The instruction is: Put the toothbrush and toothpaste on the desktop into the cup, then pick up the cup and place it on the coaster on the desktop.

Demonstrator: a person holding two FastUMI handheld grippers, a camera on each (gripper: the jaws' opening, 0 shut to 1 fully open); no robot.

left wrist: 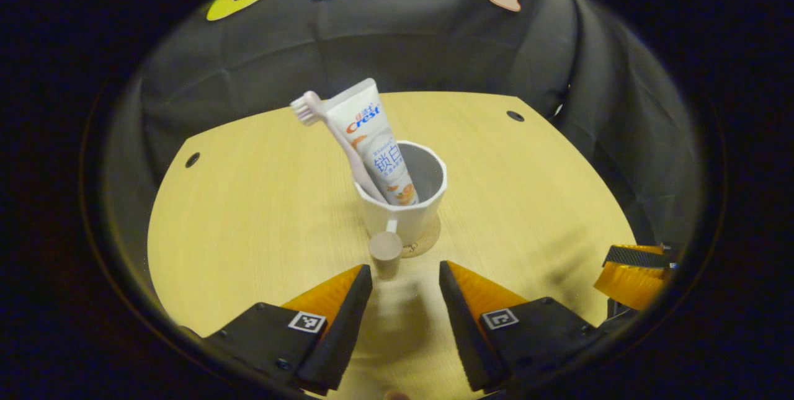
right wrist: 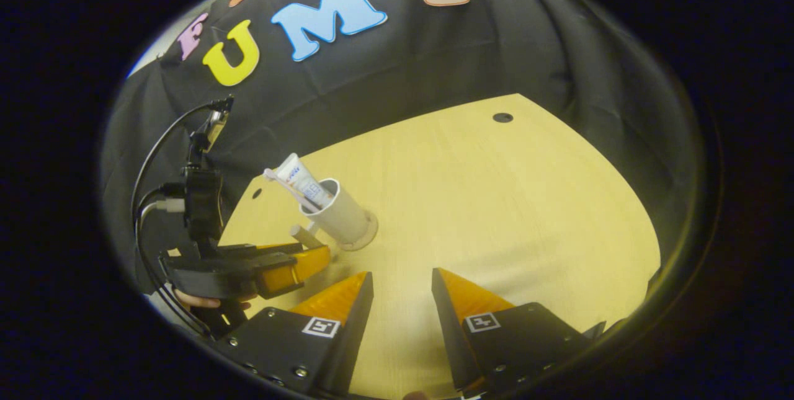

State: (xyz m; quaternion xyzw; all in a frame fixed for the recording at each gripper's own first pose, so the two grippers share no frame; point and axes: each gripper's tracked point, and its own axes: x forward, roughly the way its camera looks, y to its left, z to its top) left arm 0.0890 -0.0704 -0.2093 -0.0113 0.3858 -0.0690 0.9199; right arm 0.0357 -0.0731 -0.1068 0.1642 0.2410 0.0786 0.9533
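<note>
Left claw [left wrist: 406, 276] gapes — one cup [left wrist: 406, 201], one toothbrush [left wrist: 338, 139], one toothpaste [left wrist: 372, 139].

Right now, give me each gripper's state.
Left gripper: open, holding nothing, just short of the cup.
Right gripper: open, holding nothing.

The cup [left wrist: 406, 192] stands on the coaster [left wrist: 428, 240] on the desktop [left wrist: 248, 201]; the toothbrush [left wrist: 338, 139] and toothpaste [left wrist: 372, 139] lean inside it, toothbrush left of toothpaste.
</note>
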